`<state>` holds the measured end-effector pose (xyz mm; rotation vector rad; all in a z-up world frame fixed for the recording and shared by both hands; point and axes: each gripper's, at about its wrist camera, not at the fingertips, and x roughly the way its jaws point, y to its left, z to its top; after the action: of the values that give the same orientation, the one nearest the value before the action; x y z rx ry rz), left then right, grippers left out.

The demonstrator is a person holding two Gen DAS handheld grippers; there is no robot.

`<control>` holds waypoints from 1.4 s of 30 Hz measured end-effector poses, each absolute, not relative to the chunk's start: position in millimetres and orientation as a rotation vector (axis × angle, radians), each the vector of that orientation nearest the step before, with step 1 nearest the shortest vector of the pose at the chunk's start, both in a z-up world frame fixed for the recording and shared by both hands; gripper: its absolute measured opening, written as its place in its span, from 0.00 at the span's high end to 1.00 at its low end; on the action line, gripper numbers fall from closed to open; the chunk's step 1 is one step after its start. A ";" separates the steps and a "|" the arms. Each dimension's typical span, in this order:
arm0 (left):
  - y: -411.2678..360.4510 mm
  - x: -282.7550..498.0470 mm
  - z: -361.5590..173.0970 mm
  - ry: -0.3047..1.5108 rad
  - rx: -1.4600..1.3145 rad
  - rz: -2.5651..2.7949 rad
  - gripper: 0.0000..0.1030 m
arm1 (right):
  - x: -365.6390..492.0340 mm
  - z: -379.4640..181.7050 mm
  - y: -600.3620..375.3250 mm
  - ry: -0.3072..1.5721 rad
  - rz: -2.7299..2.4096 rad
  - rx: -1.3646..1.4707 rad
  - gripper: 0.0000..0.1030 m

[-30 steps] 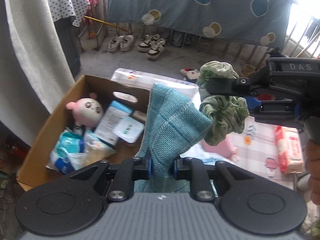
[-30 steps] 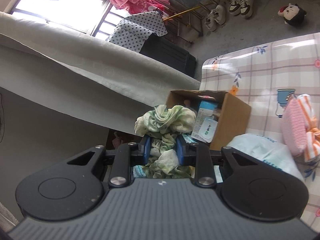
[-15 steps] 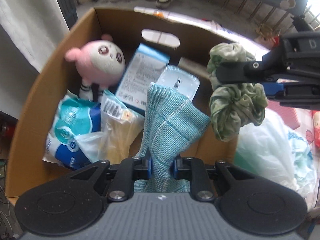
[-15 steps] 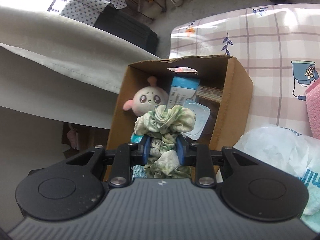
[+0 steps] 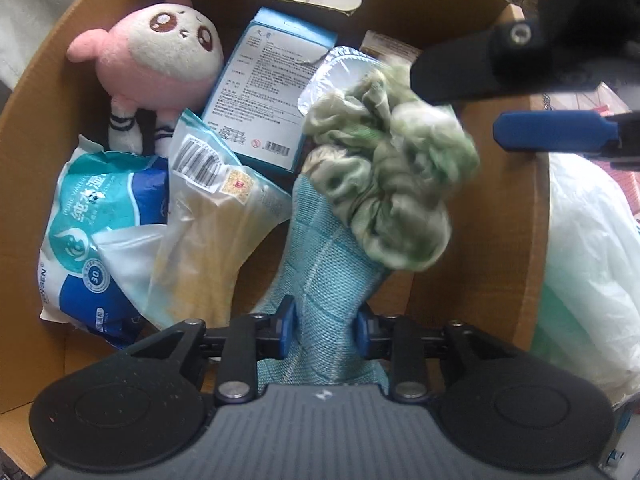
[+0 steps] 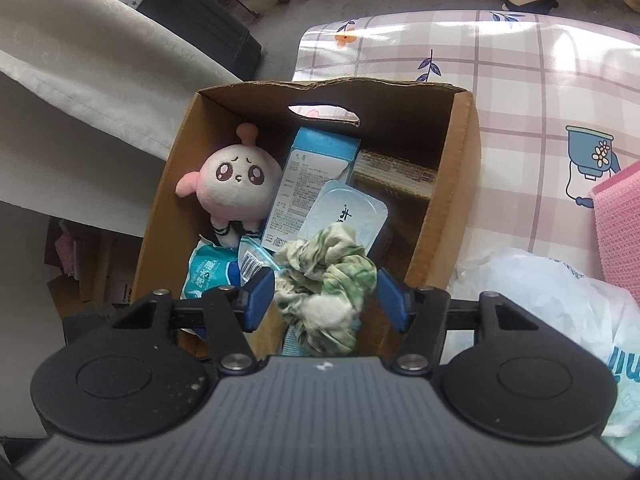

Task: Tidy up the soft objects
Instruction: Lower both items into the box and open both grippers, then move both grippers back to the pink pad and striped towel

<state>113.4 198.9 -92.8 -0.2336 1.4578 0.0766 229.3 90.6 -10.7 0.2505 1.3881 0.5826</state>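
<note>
Right gripper (image 6: 326, 300) spread wide, dropping green scrunchie (image 5: 390, 184) over cardboard box (image 5: 500, 208); left gripper (image 5: 325, 328) pinching teal cloth (image 5: 320, 280) above it, best released low inside

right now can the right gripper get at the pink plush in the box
Probably yes. The right gripper is open above the cardboard box, and the pink plush lies uncovered at the far left. But the green scrunchie sits between its jaws and must drop clear first.
</note>
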 end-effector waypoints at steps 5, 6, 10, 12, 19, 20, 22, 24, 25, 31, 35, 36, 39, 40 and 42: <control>192.7 110.6 -89.4 1.455 -0.204 0.067 0.55 | 230.0 -4.7 84.1 1.365 0.567 0.272 0.44; 192.0 109.5 -87.0 1.450 -0.200 0.065 0.54 | 229.9 -1.7 80.9 1.354 0.565 0.277 0.44; 189.8 105.3 -68.1 1.414 -0.191 0.057 0.51 | 231.7 7.7 65.6 1.311 0.562 0.333 0.46; 192.4 100.6 -55.8 1.380 -0.195 0.064 0.51 | 232.8 11.7 55.3 1.290 0.559 0.388 0.49; 201.5 101.2 -30.2 1.315 -0.188 0.090 0.51 | 235.1 21.5 19.0 1.240 0.530 0.516 0.54; 202.7 103.3 -28.5 1.315 -0.187 0.096 0.51 | 234.8 22.2 14.7 1.235 0.529 0.527 0.53; 203.5 101.7 -22.4 1.311 -0.196 0.107 0.49 | 233.6 23.2 6.2 1.229 0.523 0.544 0.52; 204.7 102.7 -18.5 1.301 -0.200 0.122 0.42 | 231.3 23.6 -2.4 1.229 0.532 0.568 0.45; 204.2 102.3 -15.0 1.293 -0.198 0.129 0.40 | 230.0 23.9 -6.7 1.228 0.533 0.581 0.40; 189.4 100.9 10.2 1.248 -0.170 0.155 0.25 | 217.0 23.8 -34.5 1.227 0.522 0.606 0.10; 169.1 101.3 27.2 1.217 -0.145 0.175 0.22 | 207.5 20.2 -57.5 1.237 0.513 0.616 0.05; 163.6 102.1 31.1 1.211 -0.143 0.180 0.21 | 205.8 20.2 -64.3 1.236 0.512 0.620 0.05; 145.1 106.7 43.4 1.189 -0.146 0.188 0.20 | 202.8 22.1 -90.5 1.225 0.504 0.632 0.05; 139.1 109.3 47.0 1.183 -0.150 0.187 0.20 | 202.7 24.1 -100.9 1.217 0.499 0.634 0.05; 125.6 116.3 54.2 1.172 -0.162 0.182 0.20 | 204.1 28.4 -124.4 1.197 0.485 0.638 0.05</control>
<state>116.3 125.6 54.2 -0.1624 1.1724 0.1819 204.1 -124.4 28.4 0.6383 1.1965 0.4846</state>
